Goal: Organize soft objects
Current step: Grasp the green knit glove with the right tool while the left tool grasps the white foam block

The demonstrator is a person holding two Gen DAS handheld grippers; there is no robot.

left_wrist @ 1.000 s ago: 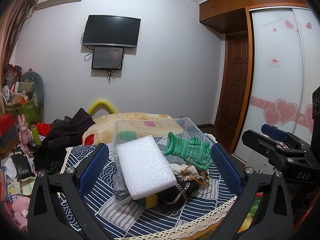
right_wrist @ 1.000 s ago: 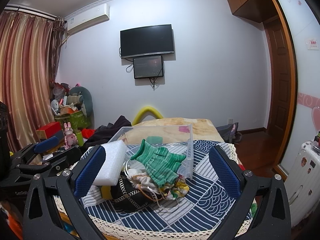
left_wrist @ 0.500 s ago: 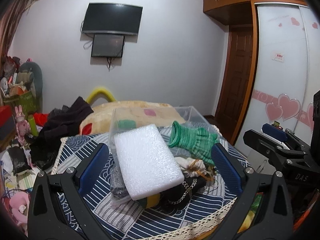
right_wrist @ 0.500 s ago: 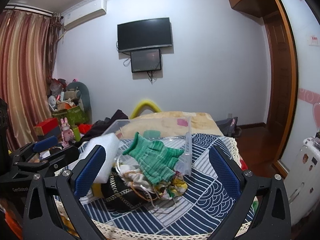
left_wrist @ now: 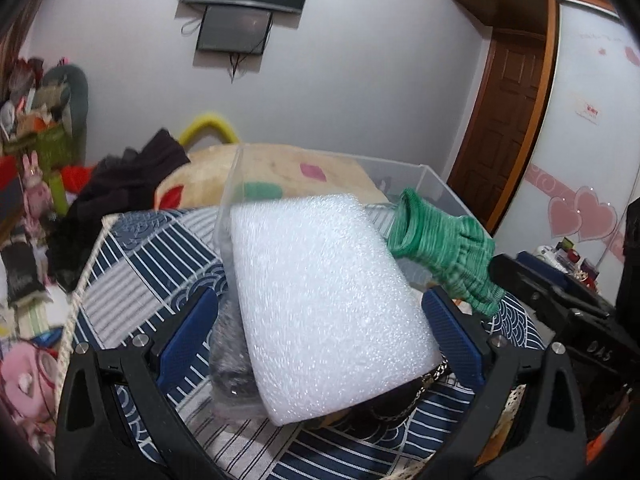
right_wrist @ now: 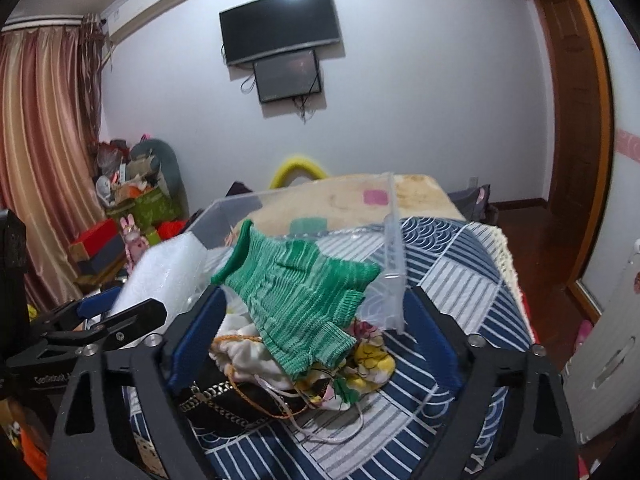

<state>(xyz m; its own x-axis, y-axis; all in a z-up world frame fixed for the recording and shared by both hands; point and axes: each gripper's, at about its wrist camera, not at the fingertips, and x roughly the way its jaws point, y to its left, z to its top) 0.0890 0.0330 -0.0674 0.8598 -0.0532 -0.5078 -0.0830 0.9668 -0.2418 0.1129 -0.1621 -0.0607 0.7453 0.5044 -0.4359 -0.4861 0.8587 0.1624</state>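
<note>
**Left wrist view: foam block framed, nothing gripped yet**

Left wrist camera puts the thick white foam block (left_wrist: 328, 300) right in the middle, lying tilted on top of the pile, its far edge leaning against the clear plastic storage box (left_wrist: 436, 184). The left gripper (left_wrist: 320, 336) is spread wide, one blue pad (left_wrist: 188, 336) on each side of the block, and I can't see either pad touching it. So: open and empty.

Over on the right wrist camera, the right gripper (right_wrist: 312, 332) is just as wide, holding nothing, with the green knitted glove (right_wrist: 296, 296) draped between its fingers over a heap of white and floral cloth (right_wrist: 360, 360) and a black chain-strapped bag (right_wrist: 224, 396). All of it sits on the navy-and-white patterned tablecloth (right_wrist: 452, 264), just in front of the box.

I'd call this the approach to a first pick, with the box seemingly not yet loaded. Next move, by my reckoning: close the left pads squarely on the foam's sides, gently since it should squash, lift it clear of the glove cuff beside it, and carry it over the box wall.
</note>
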